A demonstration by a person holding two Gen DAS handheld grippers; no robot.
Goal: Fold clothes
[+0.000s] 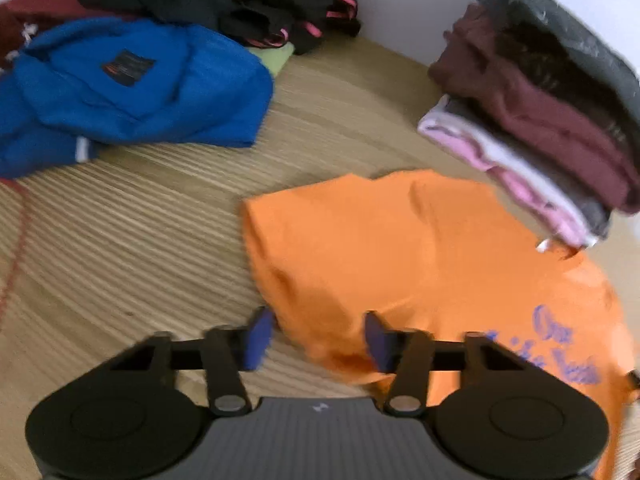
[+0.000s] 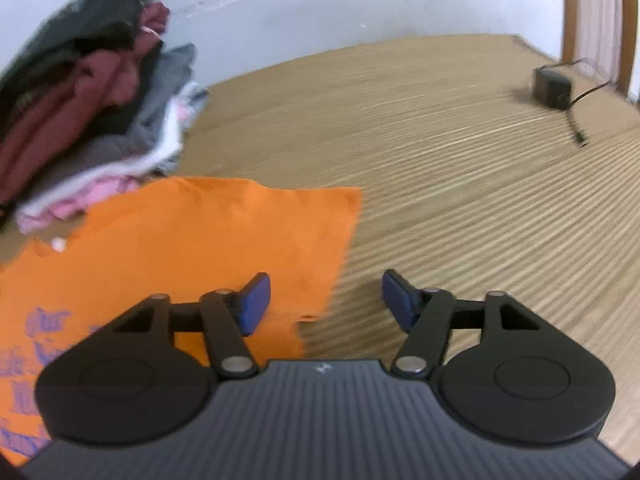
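The orange T-shirt (image 1: 420, 264) lies spread on the ribbed straw-coloured mat (image 1: 140, 240), partly folded, with blue lettering (image 1: 564, 348) showing on its near side.

In the left wrist view, the left gripper (image 1: 316, 336) hangs over the shirt's near left edge. Its blue fingers (image 1: 258, 336) stand apart and released; cloth shows below the gap, but neither pad presses on it. At about 2 o'clock from this gripper sits a stack of folded clothes (image 1: 540, 120), maroon, grey, pink and white layers, just beside the shirt's far corner. At 10 o'clock a blue jacket (image 1: 132, 88) lies crumpled, and behind it, near 12 o'clock, is a heap of dark garments with pink trim (image 1: 296, 4) against the white wall (image 1: 416, 4).

In the right wrist view, the right gripper (image 2: 326, 300) sits over the shirt's right-hand edge. Its fingers (image 2: 254, 302) are likewise spread and holding nothing: the left one is over orange cloth, the right one over bare mat. The folded stack is at 10 o'clock here. Far off at 2 o'clock a small black box with a cable (image 2: 554, 86) rests on the mat.
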